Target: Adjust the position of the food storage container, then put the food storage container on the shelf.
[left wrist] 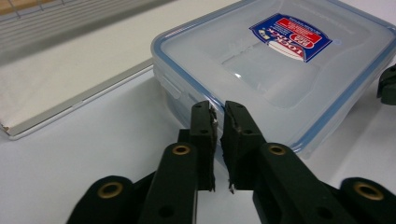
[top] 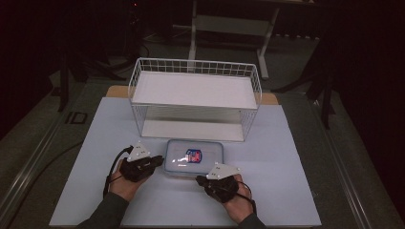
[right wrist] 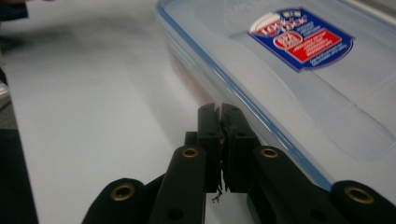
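Fingers of left gripper stand a slit apart; right gripper pressed closed, holding nothing. Both meet the clear blue-rimmed lidded plastic box (labelled) on white tabletop, before the white wire shelf rack.

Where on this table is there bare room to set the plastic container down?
The white mat lies bare right of the lidded container, and also left of the left gripper. Both shelves of the wire rack lie bare too. It is crowded at the front middle, where the container sits between the left gripper and the right gripper.
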